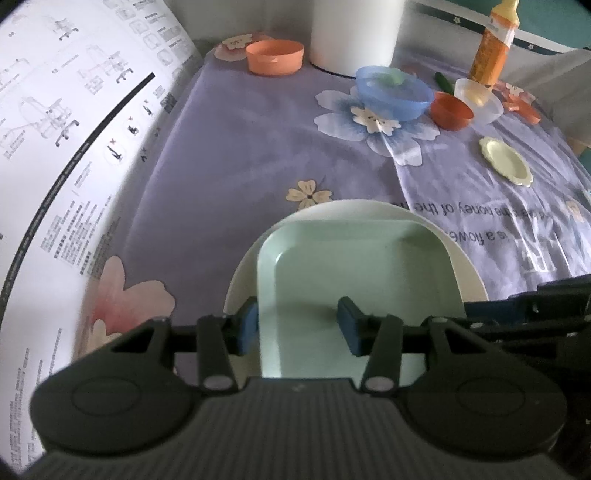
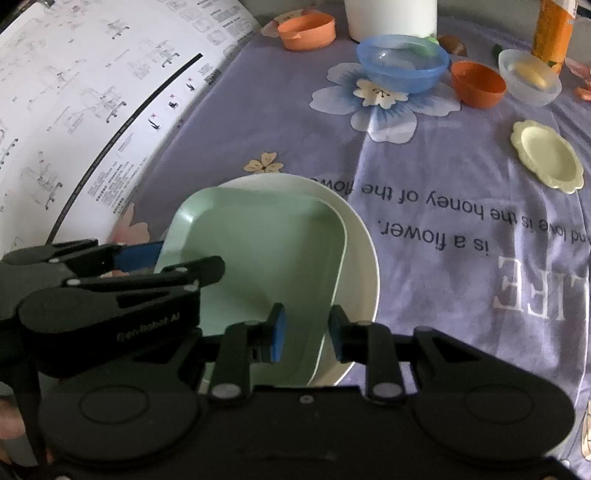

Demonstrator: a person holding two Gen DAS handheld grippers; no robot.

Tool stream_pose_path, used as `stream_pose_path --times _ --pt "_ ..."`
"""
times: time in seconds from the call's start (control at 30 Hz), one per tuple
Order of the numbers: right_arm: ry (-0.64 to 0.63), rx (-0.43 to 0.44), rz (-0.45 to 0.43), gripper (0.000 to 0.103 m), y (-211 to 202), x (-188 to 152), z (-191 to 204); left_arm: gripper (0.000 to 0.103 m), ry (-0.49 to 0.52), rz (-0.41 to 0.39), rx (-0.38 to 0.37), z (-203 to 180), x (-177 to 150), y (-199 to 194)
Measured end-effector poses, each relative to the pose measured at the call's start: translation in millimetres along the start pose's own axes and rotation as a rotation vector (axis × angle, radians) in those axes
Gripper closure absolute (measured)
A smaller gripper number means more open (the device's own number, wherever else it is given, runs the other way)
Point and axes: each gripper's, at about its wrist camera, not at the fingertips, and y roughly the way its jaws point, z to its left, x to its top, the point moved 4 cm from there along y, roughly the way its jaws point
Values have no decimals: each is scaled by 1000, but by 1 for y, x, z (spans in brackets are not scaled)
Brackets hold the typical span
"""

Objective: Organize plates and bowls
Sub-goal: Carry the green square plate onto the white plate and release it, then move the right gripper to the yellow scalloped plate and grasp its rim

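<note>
Together we hold the green square plate (image 1: 354, 273) over the white round plate (image 1: 458, 254): our left claw (image 1: 299, 325) straddles its left rim, our right claw (image 2: 304, 334) narrowly straddles its right rim.

Smooth plastic on soft cloth

Matt green square plate (image 2: 258, 254) lies on glossy white plate (image 2: 364, 280); printed cloth (image 2: 443, 258) wrinkled beyond the jaws.

Floral purple cloth (image 1: 240, 155), instruction sheet (image 1: 55, 129), orange bottle (image 1: 493, 48), white cylinder (image 1: 354, 33)
</note>
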Motion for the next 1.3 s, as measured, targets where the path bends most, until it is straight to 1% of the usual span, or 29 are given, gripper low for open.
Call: stream_pose_path --times 0.07,0.13,0.17,0.2,0.23,0.27,0.3,0.33,0.37,0.4,0.47,0.63,0.77,0.97,1.17,1.3 --pt "2 6 -3 75 0 1 -1 51 -1 0 0 0 0 0" --pt "6 15 -11 68 -2 2 -2 40 -4 -15 25 1 0 -2" --pt "7 16 -17 67 -4 2 -3 38 -6 -30 34 3 1 -5" --pt "10 21 -26 61 -7 3 -4 30 -13 -44 38 5 2 -8" --pt "14 23 -36 53 -11 3 -6 19 -25 -61 48 8 3 -13" --pt "21 38 -48 49 -15 4 -9 14 -37 -82 60 11 4 -17" --pt "28 54 -62 38 -21 5 -11 5 -48 -103 68 14 5 -22" --pt "31 49 -82 18 -27 6 -13 0 -57 -124 68 17 6 -27" --pt "26 40 -107 3 -33 6 -14 0 -62 -143 61 18 6 -32" --pt "12 32 -142 1 -41 6 -14 0 -66 -154 55 19 7 -36" --pt "-12 21 -170 0 -49 5 -14 0 -76 -165 49 19 9 -42" --pt "-19 11 -202 0 -64 1 -20 0 -113 -162 41 17 11 -49" --pt "-15 21 -213 0 -72 -4 -25 0 -124 -167 51 15 8 -57" --pt "28 51 -227 0 -79 -10 -39 0 -119 -165 53 4 9 -61" --pt "98 44 -246 0 -85 -17 -71 0 -92 -153 49 -22 18 -58" --pt "149 1 -260 0 -88 -22 -103 0 -72 -138 33 -45 28 -49"
